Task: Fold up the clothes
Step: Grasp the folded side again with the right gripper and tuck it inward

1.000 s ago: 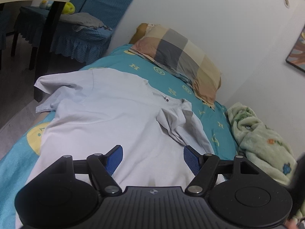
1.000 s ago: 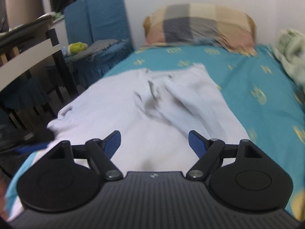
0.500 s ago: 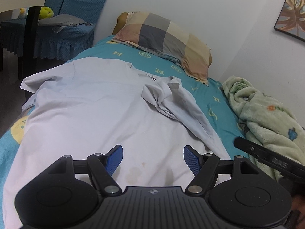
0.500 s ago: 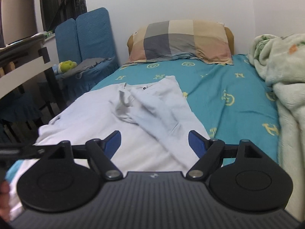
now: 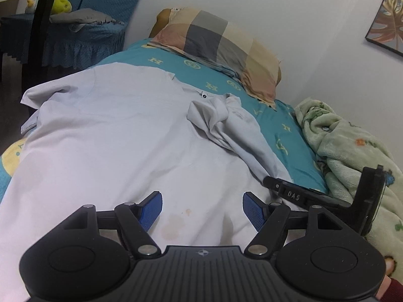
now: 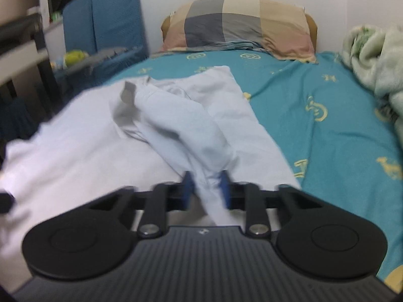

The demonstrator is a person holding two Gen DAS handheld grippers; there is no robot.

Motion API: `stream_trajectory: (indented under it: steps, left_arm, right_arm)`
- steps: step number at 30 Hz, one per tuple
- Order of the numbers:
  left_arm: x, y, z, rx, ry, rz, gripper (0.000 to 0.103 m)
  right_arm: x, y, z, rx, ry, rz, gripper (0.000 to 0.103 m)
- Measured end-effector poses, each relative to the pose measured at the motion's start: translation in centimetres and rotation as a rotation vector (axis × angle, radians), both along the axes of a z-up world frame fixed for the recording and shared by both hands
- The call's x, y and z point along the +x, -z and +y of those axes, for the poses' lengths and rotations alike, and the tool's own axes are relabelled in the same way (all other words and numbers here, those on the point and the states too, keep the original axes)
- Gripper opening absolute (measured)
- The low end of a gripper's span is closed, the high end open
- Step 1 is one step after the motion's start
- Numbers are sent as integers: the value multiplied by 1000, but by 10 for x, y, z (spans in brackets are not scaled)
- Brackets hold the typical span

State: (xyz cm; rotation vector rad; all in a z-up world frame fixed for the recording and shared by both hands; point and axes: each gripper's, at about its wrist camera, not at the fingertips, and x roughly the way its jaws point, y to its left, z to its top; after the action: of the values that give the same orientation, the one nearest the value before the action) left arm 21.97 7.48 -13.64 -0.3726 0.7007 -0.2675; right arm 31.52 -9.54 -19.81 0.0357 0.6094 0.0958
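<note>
White shirt (image 5: 121,136) spread flat on bed (image 6: 327,130), right side already doubled inward. Right gripper (image 6: 206,188) jaws just closed – pinching bunched fold of shirt. Left gripper (image 5: 201,209) wide, empty, over hem. Risk: thin pinch slips, or one-sided lift drags shirt askew.

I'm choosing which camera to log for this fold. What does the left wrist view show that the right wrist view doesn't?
Only the left wrist view: the open left gripper, brownish stains on the shirt, a framed leaf picture.
Only the right wrist view: the right gripper, just closed, pinching a fold of the white shirt.
Both: shirt, checked pillow, teal sheet, green blanket.
</note>
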Motion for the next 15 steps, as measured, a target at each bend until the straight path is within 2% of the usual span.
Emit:
stream_trajectory:
  steps: [1, 4, 7, 10, 15]
  left_arm:
    - [0, 0, 1, -4, -1, -3, 72]
    - [0, -1, 6, -22, -15, 1, 72]
    - [-2, -3, 10, -27, -25, -5, 72]
    - [-3, -4, 13, -32, -31, -8, 72]
    - [-3, -4, 9, -20, -13, -8, 72]
  right_arm:
    - [-1, -2, 0, -2, -1, 1, 11]
    - [-9, -18, 1, -12, -13, -19, 9]
    - [-20, -33, 7, -98, -26, -34, 9]
    - [-28, -32, 1, -96, -18, 42, 8]
    - [-33, -11, -14, 10, 8, 225, 7]
